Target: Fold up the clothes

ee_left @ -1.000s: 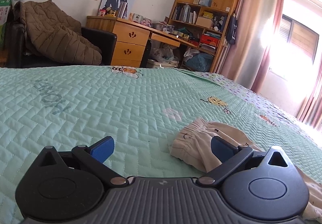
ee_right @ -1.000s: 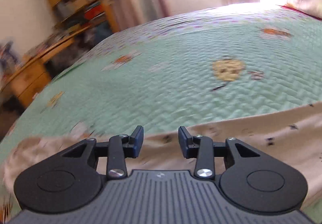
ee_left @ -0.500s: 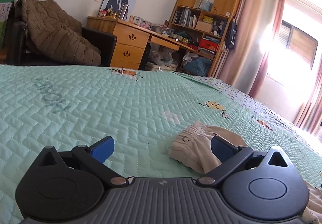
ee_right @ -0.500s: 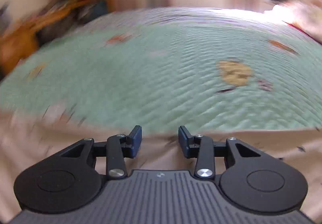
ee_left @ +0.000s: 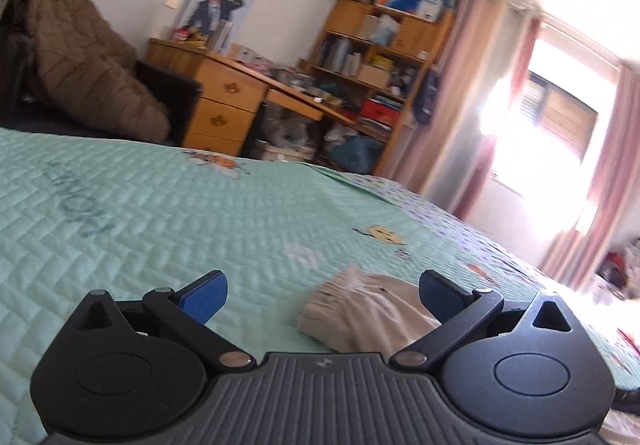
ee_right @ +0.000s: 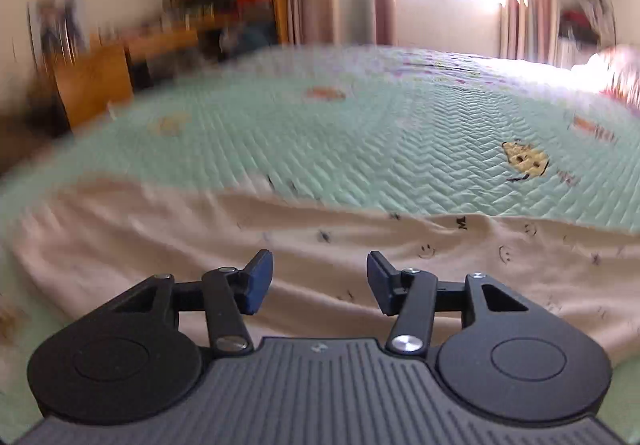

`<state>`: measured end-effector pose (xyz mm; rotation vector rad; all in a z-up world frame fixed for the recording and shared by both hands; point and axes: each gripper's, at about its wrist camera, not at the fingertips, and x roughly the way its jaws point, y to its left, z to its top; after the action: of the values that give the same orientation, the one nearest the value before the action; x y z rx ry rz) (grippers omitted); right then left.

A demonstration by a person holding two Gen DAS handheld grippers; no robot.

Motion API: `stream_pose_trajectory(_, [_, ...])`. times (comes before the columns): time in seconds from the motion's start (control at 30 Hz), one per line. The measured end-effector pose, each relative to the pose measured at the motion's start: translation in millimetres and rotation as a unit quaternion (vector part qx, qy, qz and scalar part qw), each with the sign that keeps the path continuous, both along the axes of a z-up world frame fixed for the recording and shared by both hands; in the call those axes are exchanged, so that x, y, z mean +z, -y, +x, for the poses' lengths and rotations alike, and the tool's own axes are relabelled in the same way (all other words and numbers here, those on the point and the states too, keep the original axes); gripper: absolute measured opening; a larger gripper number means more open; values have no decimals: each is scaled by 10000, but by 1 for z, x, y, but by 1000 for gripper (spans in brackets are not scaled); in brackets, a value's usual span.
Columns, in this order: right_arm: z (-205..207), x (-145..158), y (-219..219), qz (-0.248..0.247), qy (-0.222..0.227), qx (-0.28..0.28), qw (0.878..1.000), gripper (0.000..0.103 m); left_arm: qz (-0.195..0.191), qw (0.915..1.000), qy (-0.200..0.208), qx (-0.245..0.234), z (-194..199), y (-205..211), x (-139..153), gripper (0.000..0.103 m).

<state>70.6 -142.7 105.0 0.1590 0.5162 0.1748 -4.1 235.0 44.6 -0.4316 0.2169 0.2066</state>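
Observation:
Beige trousers with small dark smiley prints [ee_right: 320, 241] lie spread across the mint-green quilted bedspread [ee_right: 360, 149]. In the left wrist view their gathered waistband end [ee_left: 360, 309] sits low between the wide-apart blue pads of my left gripper [ee_left: 320, 295], which is open and holds nothing. My right gripper [ee_right: 320, 277] hovers over the middle of the cloth, its jaws opening, with nothing pinched between the pads. That view is blurred by motion.
Beyond the bed's far edge stand a wooden desk with drawers [ee_left: 224, 101], a cluttered bookshelf [ee_left: 376, 57] and a dark chair draped with a brown quilted coat [ee_left: 80, 69]. Pink curtains [ee_left: 608, 181] frame a bright window on the right. A pillow [ee_right: 616, 73] lies at the bed's right end.
The right gripper swept sideways along the trousers and its jaws widened. The left gripper stayed near the waistband, tilting slightly, still wide open.

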Motion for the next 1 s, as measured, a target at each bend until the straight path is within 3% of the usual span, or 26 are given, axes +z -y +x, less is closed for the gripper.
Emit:
stream_pose_trajectory(0.1, [-52, 7, 3, -146, 335, 6, 9993, 58, -158, 9980, -338, -511, 17, 5, -2, 102])
stream_pose_trajectory(0.17, [-86, 3, 6, -286, 332, -55, 9990, 59, -540, 9926, -708, -822, 34, 3, -8, 102])
stream_pose_trajectory(0.27, [-130, -5, 16, -230, 151, -297, 9992, 59, -1572, 9750, -1227, -982, 62, -9, -25, 102])
stream_pose_trajectory(0.33, [-150, -7, 25, -96, 7, -437, 9990, 59, -1800, 9694, -1374, -947, 78, -11, -24, 102])
stream_pose_trajectory(0.4, [-163, -8, 33, 12, -93, -520, 9986, 59, -2392, 9565, -1349, -981, 93, -15, -26, 102])
stream_pose_trajectory(0.47, [-168, -10, 40, 45, -144, -584, 9982, 60, -2739, 9498, -1281, -798, 108, -17, -32, 101])
stream_pose_trajectory(0.5, [-171, -10, 43, 71, -161, -618, 9979, 60, -2761, 9509, -1194, -728, 112, -17, -34, 86])
stream_pose_trajectory(0.53, [-175, -10, 47, 131, -145, -661, 9976, 60, -2766, 9512, -1177, -692, 117, -19, -37, 62])
stream_pose_trajectory(0.57, [-180, -9, 51, 189, -112, -704, 9973, 60, -2867, 9452, -1377, -738, 123, -21, -45, 12])
stream_pose_trajectory(0.63, [-191, -8, 60, 264, -26, -812, 9963, 65, -3339, 9300, -1394, -651, 121, -29, -62, 10])
stream_pose_trajectory(0.67, [-195, -8, 64, 272, 18, -873, 9958, 66, -3281, 9327, -1369, -603, 116, -30, -62, 9])
stream_pose_trajectory(0.77, [-204, -10, 82, 390, 45, -1098, 9932, 70, -2522, 9605, -1110, -398, 87, -24, -36, 9])
stream_pose_trajectory(0.83, [-209, -11, 93, 521, 66, -1225, 9911, 70, -2042, 9743, -918, -240, 68, -21, -17, 9])
stream_pose_trajectory(0.9, [-213, -13, 102, 605, 76, -1291, 9898, 71, -1926, 9763, -976, -138, 71, -23, -11, 10])
stream_pose_trajectory(1.0, [-215, -17, 113, 700, 51, -1366, 9881, 71, -1873, 9686, -1607, -283, 99, -32, -26, 16])
